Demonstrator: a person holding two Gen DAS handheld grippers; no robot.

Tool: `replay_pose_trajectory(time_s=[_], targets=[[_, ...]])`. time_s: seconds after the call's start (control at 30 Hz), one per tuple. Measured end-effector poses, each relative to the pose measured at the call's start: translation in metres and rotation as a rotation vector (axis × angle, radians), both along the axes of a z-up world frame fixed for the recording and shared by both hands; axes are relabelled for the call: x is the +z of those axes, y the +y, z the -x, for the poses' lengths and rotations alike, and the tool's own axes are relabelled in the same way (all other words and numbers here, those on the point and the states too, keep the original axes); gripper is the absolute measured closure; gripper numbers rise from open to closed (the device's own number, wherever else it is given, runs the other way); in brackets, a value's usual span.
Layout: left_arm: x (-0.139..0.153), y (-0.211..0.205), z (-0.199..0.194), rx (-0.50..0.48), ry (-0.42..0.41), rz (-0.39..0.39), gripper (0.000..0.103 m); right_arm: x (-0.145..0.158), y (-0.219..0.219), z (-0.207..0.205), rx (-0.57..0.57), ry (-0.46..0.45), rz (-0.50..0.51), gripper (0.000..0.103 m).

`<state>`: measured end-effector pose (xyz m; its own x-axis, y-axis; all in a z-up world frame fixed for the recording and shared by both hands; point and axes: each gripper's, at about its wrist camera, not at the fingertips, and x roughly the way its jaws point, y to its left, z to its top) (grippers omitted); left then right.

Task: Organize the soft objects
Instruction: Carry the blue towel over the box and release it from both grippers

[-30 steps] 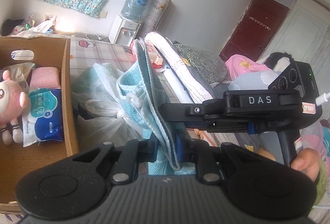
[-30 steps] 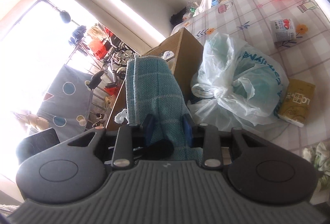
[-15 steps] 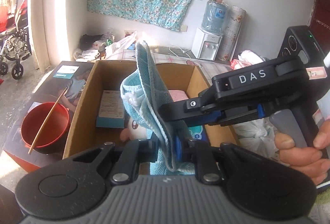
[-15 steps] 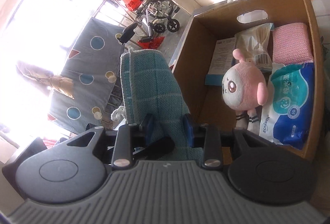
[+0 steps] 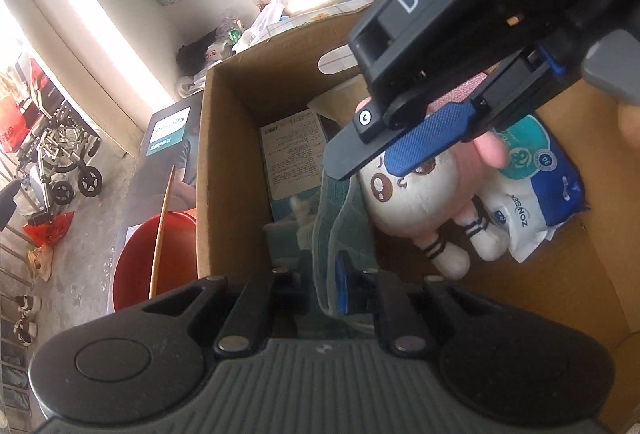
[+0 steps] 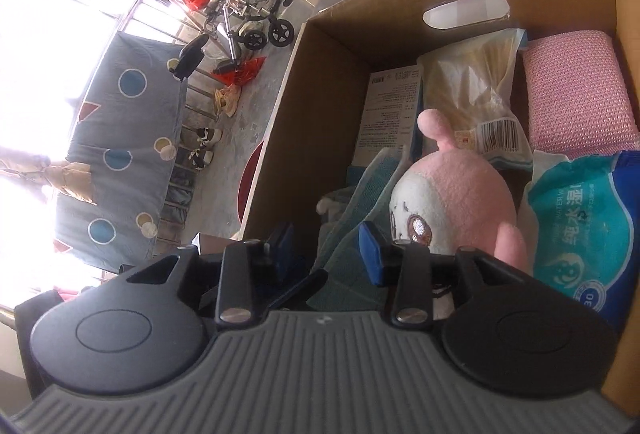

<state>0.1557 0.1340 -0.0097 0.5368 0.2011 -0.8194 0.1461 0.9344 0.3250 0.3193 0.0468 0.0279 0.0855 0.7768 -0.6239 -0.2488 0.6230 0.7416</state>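
Teal and folded, the towel (image 5: pixel 340 230) hangs down inside the cardboard box (image 5: pixel 224 138), clamped between the jaws of the left gripper (image 5: pixel 332 284), which are pressed together on its lower part. The right gripper (image 6: pixel 326 248) is just above it — its jaws are opening, and the towel lies between them with a clear gap on the left pad's side, so they no longer press it. Beyond the right jaw of both grippers sits a pink plush toy (image 6: pixel 460 202), touching the towel. Farther to that side lies a blue pack of wet wipes (image 6: pixel 580 226), and ahead of the jaws a printed carton (image 6: pixel 390 114), a clear bag (image 6: pixel 476 102) and a pink knitted cloth (image 6: pixel 576 90).
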Motion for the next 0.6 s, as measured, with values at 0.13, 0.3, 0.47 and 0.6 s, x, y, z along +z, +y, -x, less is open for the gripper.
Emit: replay_pose_trajectory(time_s=[0.13, 0.3, 0.47, 0.6], targets=[[-0.013, 0.001, -0.014, -0.005, 0.048, 0.004, 0.090, 0.005, -0.020, 0.000, -0.038, -0.025, -0.011, 0.064], [-0.009, 0.012, -0.015, 0.047, 0.055, 0.090, 0.080, 0.014, -0.041, 0.007, -0.065, -0.068, -0.023, 0.062], [0.018, 0.014, 0.007, 0.072, -0.020, 0.161, 0.053, 0.027, -0.063, 0.012, -0.122, -0.113, -0.053, 0.057], [0.041, 0.005, 0.029, 0.072, -0.092, 0.154, 0.045, 0.038, -0.082, 0.024, -0.149, -0.135, -0.088, 0.056]])
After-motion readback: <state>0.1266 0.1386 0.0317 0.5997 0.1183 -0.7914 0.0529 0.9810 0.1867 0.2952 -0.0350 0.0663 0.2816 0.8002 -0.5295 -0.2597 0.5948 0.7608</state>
